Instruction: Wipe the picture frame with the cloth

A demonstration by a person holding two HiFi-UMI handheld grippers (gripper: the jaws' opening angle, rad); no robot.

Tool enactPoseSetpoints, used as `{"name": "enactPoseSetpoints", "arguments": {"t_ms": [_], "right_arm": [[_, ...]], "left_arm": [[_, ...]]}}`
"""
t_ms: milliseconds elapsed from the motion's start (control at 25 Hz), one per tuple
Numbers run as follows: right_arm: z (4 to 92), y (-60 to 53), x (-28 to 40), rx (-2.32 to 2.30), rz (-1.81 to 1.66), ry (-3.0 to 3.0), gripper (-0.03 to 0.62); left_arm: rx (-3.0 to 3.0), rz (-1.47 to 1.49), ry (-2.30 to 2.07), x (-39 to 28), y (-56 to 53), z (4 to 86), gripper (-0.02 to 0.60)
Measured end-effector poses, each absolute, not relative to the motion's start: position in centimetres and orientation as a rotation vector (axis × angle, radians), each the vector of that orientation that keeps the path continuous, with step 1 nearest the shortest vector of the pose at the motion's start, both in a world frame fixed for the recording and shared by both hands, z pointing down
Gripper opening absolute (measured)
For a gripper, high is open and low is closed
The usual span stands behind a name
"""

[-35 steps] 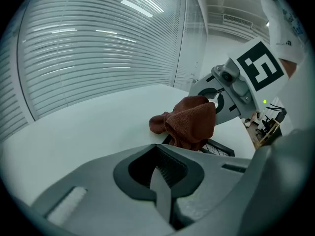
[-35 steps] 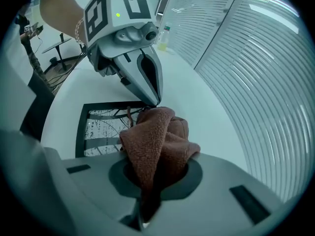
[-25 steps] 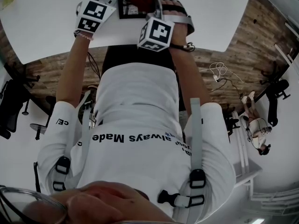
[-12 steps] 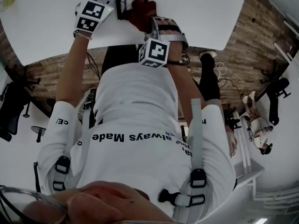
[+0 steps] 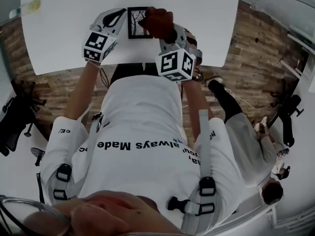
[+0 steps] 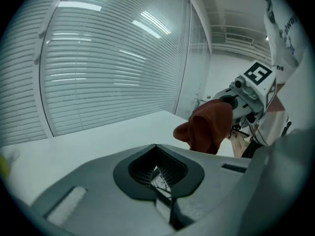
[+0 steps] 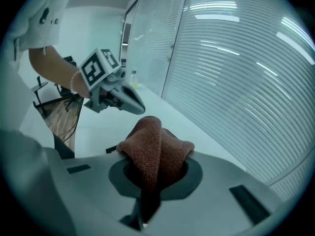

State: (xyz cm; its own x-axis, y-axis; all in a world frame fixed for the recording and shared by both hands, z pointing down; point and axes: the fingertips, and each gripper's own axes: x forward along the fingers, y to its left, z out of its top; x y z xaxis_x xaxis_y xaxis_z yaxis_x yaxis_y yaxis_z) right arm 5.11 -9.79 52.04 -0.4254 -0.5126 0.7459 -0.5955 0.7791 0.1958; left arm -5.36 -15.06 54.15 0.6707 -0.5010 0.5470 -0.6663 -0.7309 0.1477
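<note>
Picture frame (image 5: 136, 23) on white table (image 5: 69, 28), its edge pinched as a sliver (image 6: 160, 181) between clenched left gripper (image 6: 160, 183) jaws, cloth (image 7: 155, 151) grasped by right gripper (image 7: 147, 200), bunched ahead, head view alone showing cloth (image 5: 156, 21) over the frame.

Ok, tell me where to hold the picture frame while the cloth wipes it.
Take the picture frame by its left border, coming from the left along the table. It seems to lie flat, and the cloth in the right gripper covers its right side, leaving that border free. The left gripper grips there now.
</note>
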Motion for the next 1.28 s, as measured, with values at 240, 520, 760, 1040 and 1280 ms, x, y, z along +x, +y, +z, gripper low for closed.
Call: {"name": "enactPoseSetpoints", "arguments": {"t_ms": [240,520,760,1040,1280], "right_arm": [[38.8,-10.0,6.5,1.033,0.106,-2.290,0.021],[25.4,-8.0,4.9,1.147,0.168,-2.540,0.020],[15.2,-3.3,4.0,1.144,0.123,-2.718,0.020],[8.7,0.0,5.0,1.208,0.102,-2.799,0.020],[7.1,0.8,5.5,1.218,0.110,-2.806,0.020]], "left_arm": [[2.605,0.476,-0.964,-2.9,-10.2,40.7,0.003],[2.732,0.272,-1.052,-1.4,-6.7,26.1,0.003],[2.781,0.126,-1.153,-1.2,-2.3,17.1,0.003],[2.837,0.031,-1.187,-1.0,0.4,10.7,0.003],[2.866,-0.007,-1.163,-0.7,1.6,9.0,0.003]]}}
